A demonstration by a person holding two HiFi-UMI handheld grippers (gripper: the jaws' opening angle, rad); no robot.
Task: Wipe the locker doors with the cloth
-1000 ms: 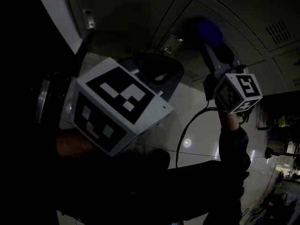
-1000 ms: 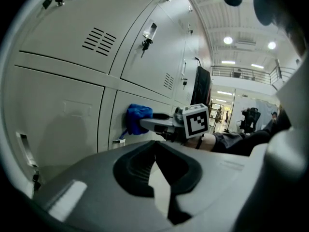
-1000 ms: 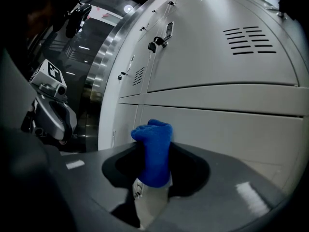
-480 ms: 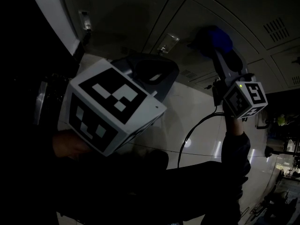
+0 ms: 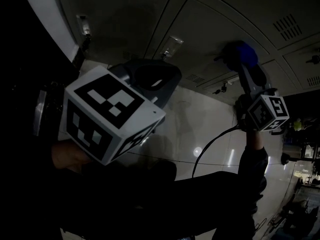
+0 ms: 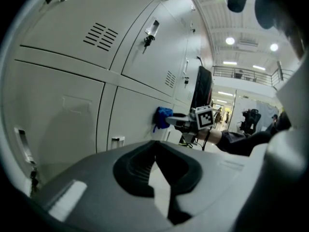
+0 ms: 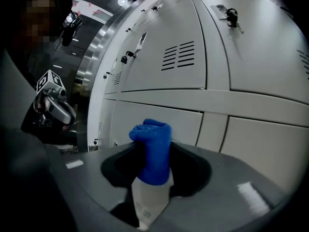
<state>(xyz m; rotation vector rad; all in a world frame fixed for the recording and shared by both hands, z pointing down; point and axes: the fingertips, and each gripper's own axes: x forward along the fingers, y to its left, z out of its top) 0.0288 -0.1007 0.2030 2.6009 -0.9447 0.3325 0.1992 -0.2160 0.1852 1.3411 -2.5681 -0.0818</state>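
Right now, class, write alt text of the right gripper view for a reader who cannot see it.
A blue cloth is clamped in the right claw, held up before pale locker doors with vents and keyed locks.

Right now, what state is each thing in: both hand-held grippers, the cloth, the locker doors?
left hand-held gripper: shut, nothing in it
right hand-held gripper: shut on the cloth
cloth: bunched up, sticking out past the jaws
locker doors: all shut
key: in its lock
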